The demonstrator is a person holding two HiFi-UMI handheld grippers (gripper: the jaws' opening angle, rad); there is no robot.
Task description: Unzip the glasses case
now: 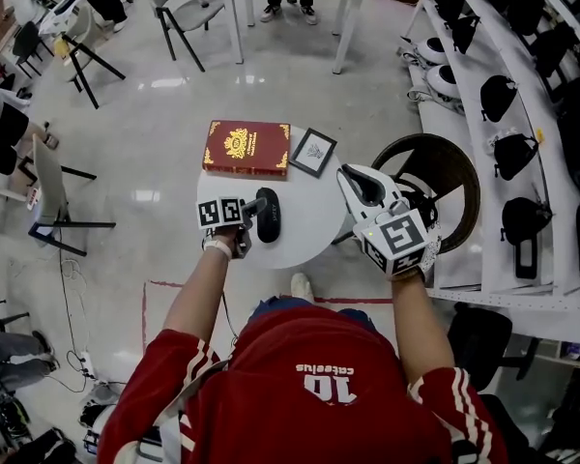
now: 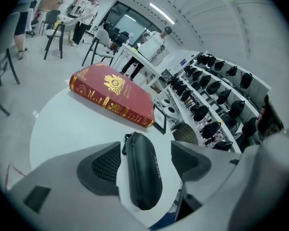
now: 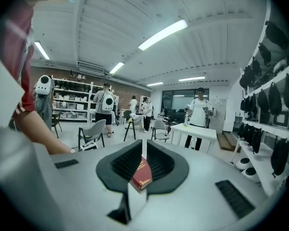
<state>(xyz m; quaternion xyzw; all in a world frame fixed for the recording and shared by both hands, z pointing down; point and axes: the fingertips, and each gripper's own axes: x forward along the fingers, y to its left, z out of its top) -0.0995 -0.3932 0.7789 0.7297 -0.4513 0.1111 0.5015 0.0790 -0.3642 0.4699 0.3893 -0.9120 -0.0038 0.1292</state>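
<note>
The black zipped glasses case (image 1: 269, 217) lies on the round white table (image 1: 314, 225), near its front edge. My left gripper (image 1: 258, 211) hovers over it, open. In the left gripper view the case (image 2: 142, 170) runs lengthwise between the wide jaws of that gripper (image 2: 147, 154), its zip pull at the far end, and neither pad (image 2: 105, 165) touches it. My right gripper (image 1: 348, 175) hangs at the table's right edge, away from the case. In the right gripper view its jaws (image 3: 143, 150) are drawn together to a thin slit and hold nothing.
A red book (image 1: 246, 149) with gold print and a small framed picture (image 1: 312, 152) lie at the table's far side. A round dark chair (image 1: 440, 177) stands to the right, before shelves of black bags (image 1: 522, 114). A grey chair (image 1: 53, 196) is at the left.
</note>
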